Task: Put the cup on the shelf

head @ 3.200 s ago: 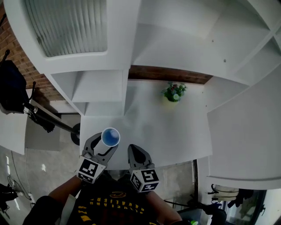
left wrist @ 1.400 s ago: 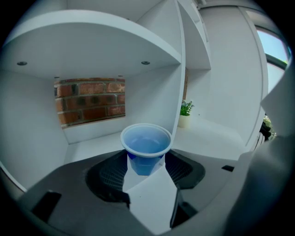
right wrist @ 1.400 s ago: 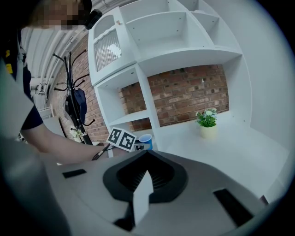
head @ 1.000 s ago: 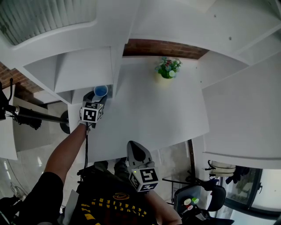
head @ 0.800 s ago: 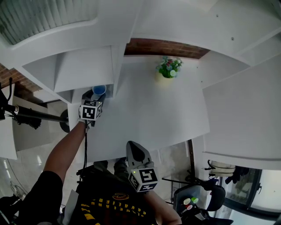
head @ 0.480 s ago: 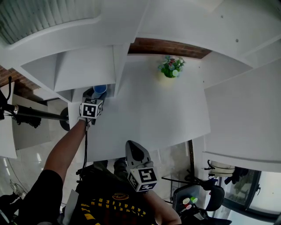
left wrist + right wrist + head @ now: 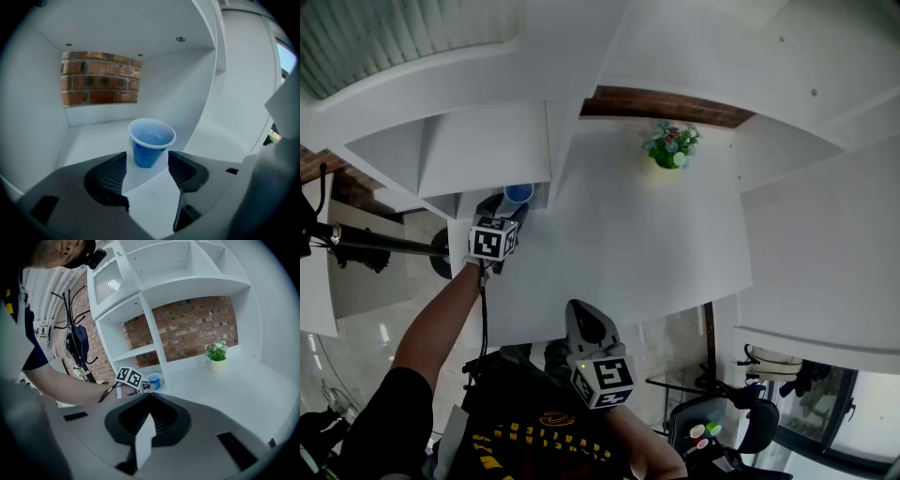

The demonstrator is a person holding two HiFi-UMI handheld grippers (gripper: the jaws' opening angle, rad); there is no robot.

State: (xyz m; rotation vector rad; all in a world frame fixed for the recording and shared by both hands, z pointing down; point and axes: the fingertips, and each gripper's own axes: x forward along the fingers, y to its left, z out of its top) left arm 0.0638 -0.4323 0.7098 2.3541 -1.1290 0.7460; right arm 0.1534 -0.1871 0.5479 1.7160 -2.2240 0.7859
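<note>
Fingers [image 7: 111, 174] of the left gripper [image 7: 146, 158] stand apart, wider than the base of the blue cup [image 7: 150, 140]. The cup sits upright between and just ahead of the tips, with a narrow gap showing on each side, so neither pad touches it. The cup rests on the floor [image 7: 91, 133] of the lowest compartment of the white shelf [image 7: 487, 150], near the right wall of that compartment. A brick wall [image 7: 98, 77] shows through the open back.

From the head view, the left gripper [image 7: 508, 206] reaches into the mouth of this compartment on an outstretched arm [image 7: 441, 319], and the cup [image 7: 518, 193] is just beyond its tips, beside the upright divider. The right gripper [image 7: 581, 317] hangs near the front edge of the white table [image 7: 628, 244], well apart from the cup. Its jaws are drawn together and hold nothing, as the right gripper view confirms [image 7: 149, 399]. A small potted plant [image 7: 672, 148] stands at the back of the table against the brick.
</note>
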